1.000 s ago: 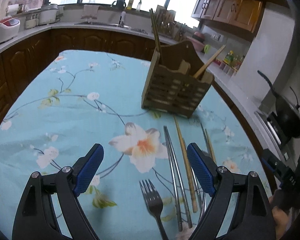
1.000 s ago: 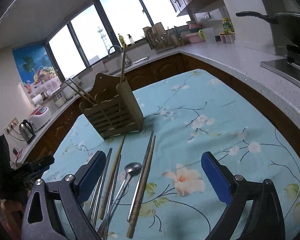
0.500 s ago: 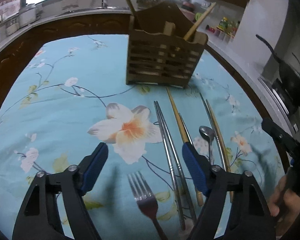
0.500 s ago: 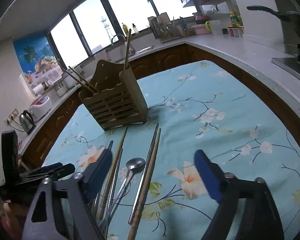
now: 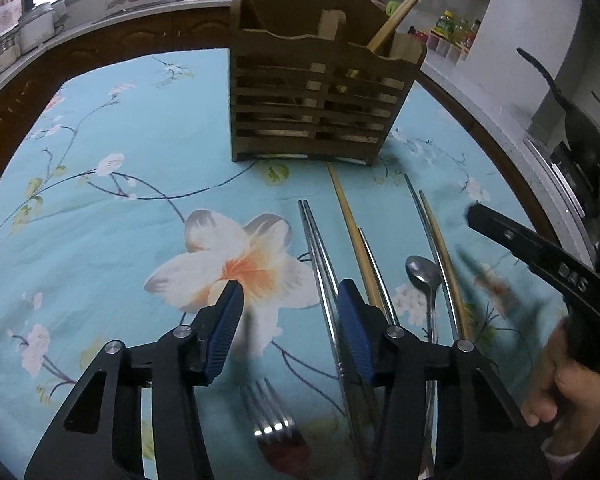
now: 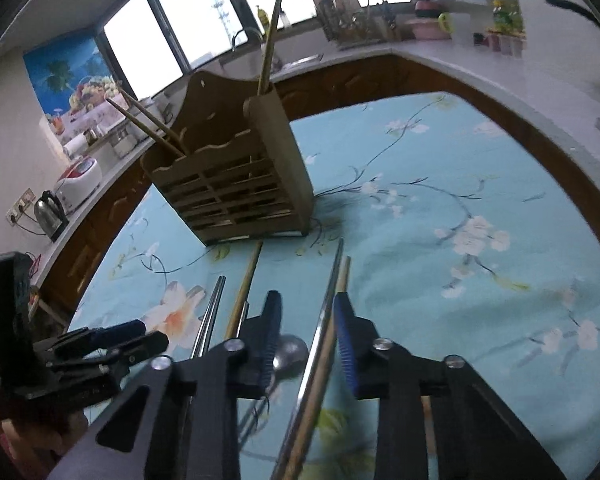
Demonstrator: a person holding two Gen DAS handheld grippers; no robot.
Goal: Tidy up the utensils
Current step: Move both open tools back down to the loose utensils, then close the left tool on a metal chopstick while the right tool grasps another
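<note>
Beside the holder, both tools (left, right) have been closing, unclenched, over cutlery.

The left tool has black, angular plastic arms with triangular cut-outs, silver round screw heads at the joints, and blue ribbed pads on the inner faces of its fingers. The right tool is built alike: black arms, silver screws, blue ribbed pads. Its black side bears pale stamped characters. The right hand shows a pink cuff just below it.
</note>
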